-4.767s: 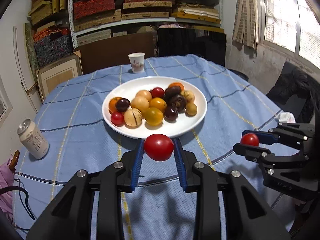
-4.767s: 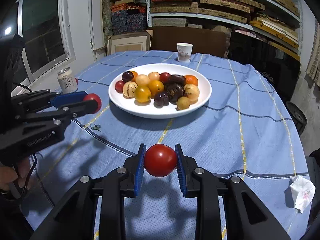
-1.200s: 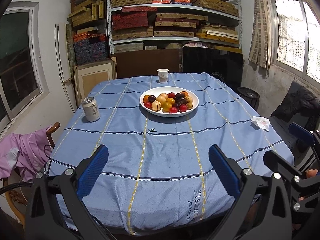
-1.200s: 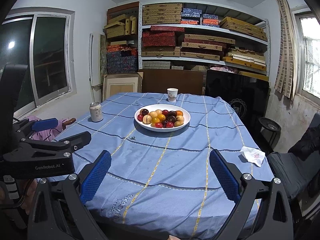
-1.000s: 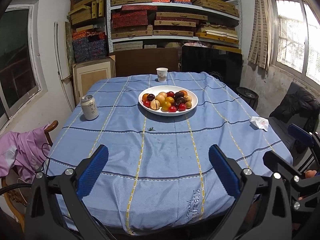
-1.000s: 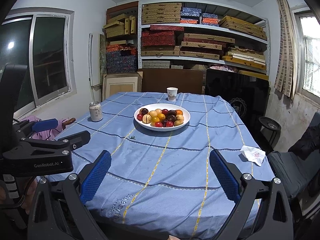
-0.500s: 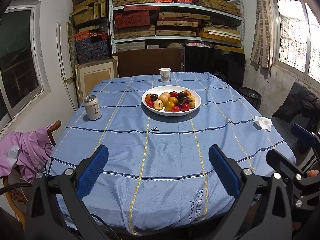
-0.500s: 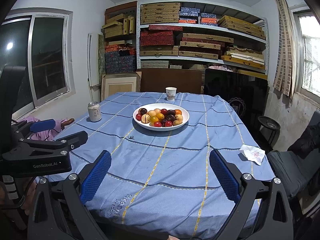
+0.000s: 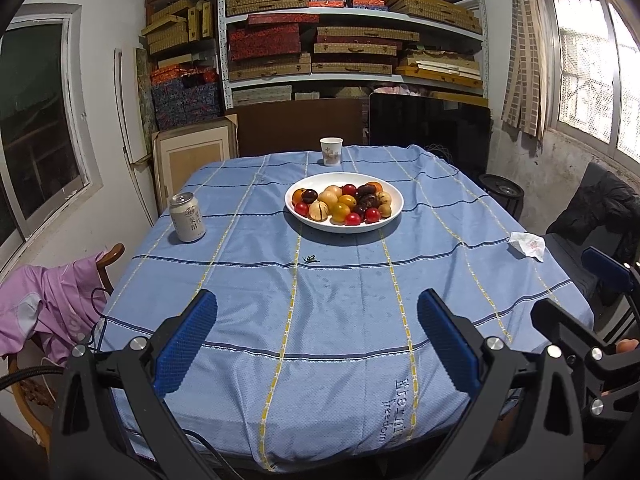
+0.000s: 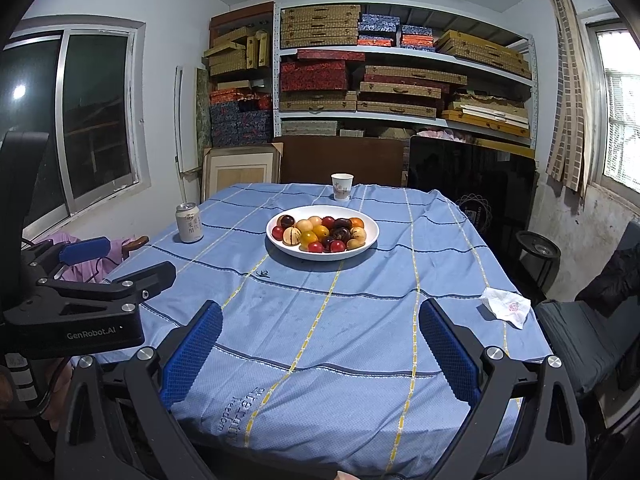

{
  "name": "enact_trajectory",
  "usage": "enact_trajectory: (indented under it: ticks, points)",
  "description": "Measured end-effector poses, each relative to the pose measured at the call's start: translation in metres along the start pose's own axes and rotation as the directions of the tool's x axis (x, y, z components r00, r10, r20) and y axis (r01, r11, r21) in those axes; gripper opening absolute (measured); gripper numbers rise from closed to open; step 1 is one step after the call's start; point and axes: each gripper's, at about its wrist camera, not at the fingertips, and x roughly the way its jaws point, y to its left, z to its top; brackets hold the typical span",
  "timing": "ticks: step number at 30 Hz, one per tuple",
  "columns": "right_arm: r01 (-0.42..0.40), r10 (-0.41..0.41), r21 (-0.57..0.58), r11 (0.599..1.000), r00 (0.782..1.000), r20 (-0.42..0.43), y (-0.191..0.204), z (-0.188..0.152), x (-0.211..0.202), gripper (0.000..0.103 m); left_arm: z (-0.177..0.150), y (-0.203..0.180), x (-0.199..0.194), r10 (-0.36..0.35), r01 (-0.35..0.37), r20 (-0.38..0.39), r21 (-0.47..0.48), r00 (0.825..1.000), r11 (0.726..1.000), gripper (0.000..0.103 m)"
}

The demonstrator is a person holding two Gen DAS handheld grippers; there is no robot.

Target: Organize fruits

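Blue woven cloth with yellow and navy stripes covers the whole tabletop [image 9: 320, 320], its hem hanging over the near edge. Toward the far middle sits a wide, glossy white plate [image 9: 394, 210], shallow enough to keep the round fruits [image 9: 342, 204] heaped together: red tomatoes, yellow and orange ones, dark plums, all smooth-skinned. Everything seems gathered there, so the sorting looks finished. A metal drink can [image 9: 187, 218] stands well to the plate's left, a paper cup [image 9: 331, 151] beyond it, a crumpled tissue [image 10: 506, 307] off right. Left gripper [image 9: 316, 344] and right gripper [image 10: 318, 346] hang back over the near edge, ribbed blue fingers [image 10: 192, 350] spread wide, holding nothing.
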Motion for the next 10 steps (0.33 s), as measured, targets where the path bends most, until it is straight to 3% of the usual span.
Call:
enact_trajectory:
  ticks: [10]
  points:
    - [0.008, -0.008, 0.008, 1.0, 1.0, 0.002, -0.0024, -0.0017, 0.0012, 0.099, -0.0003, 0.0028, -0.0002, -0.002, 0.002, -0.007, -0.016, 1.0, 1.0, 0.099]
